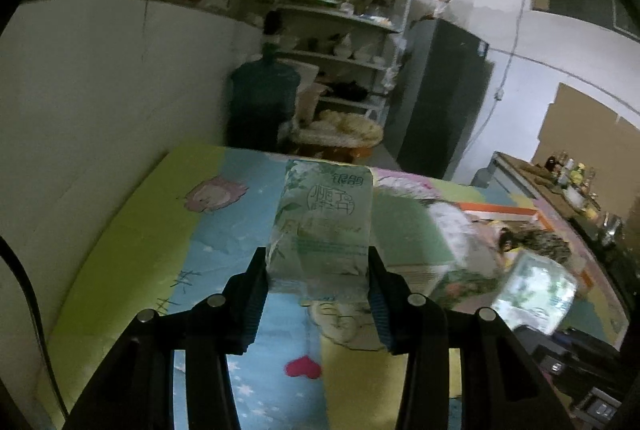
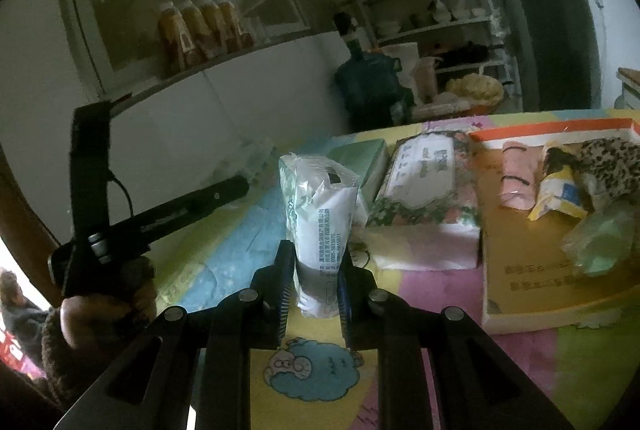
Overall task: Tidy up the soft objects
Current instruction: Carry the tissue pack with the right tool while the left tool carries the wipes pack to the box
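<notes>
My left gripper (image 1: 318, 266) is shut on a green-and-white tissue pack (image 1: 322, 226) and holds it flat above the colourful mat. My right gripper (image 2: 314, 262) is shut on a second tissue pack (image 2: 320, 214), held upright on its narrow end. That second pack also shows blurred at the right of the left wrist view (image 1: 536, 288). The left gripper's body (image 2: 160, 214) shows in the right wrist view, to the left of the upright pack.
A floral tissue pack (image 2: 424, 186) and a green pack (image 2: 360, 158) lie on the cartoon mat (image 2: 592, 370). An orange-rimmed cardboard box lid (image 2: 532, 290) at right holds a pink cloth, a leopard-print cloth and bags. A water jug (image 1: 262, 98), shelves and a fridge stand behind.
</notes>
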A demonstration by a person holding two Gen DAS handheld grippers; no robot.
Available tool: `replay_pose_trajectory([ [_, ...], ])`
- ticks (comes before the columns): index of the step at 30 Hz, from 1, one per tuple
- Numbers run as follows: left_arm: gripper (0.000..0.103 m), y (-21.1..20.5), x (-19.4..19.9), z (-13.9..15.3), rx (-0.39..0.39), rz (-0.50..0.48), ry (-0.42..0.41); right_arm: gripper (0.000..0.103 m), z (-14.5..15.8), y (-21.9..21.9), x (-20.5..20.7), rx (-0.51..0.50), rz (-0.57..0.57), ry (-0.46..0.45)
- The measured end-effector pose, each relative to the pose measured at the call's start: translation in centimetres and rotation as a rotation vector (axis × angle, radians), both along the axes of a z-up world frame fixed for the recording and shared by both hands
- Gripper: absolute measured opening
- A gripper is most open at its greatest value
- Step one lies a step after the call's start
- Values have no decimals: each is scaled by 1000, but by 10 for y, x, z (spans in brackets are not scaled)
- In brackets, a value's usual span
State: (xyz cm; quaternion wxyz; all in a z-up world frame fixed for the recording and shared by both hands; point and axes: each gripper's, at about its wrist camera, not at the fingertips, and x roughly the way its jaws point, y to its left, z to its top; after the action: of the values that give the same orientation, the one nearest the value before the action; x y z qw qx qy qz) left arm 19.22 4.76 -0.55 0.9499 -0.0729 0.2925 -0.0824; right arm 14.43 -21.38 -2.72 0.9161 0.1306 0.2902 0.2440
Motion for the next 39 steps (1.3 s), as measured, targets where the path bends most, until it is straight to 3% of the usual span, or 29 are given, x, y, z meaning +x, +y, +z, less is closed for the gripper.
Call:
replay_pose_trajectory([
  [23, 46, -87, -19, 21, -1, -185, -42, 21, 17, -72, -29, 20, -170, -53],
  [39, 46, -159, -17, 17, 2, -304, -23, 21, 19, -134, -42, 45, -277, -73],
])
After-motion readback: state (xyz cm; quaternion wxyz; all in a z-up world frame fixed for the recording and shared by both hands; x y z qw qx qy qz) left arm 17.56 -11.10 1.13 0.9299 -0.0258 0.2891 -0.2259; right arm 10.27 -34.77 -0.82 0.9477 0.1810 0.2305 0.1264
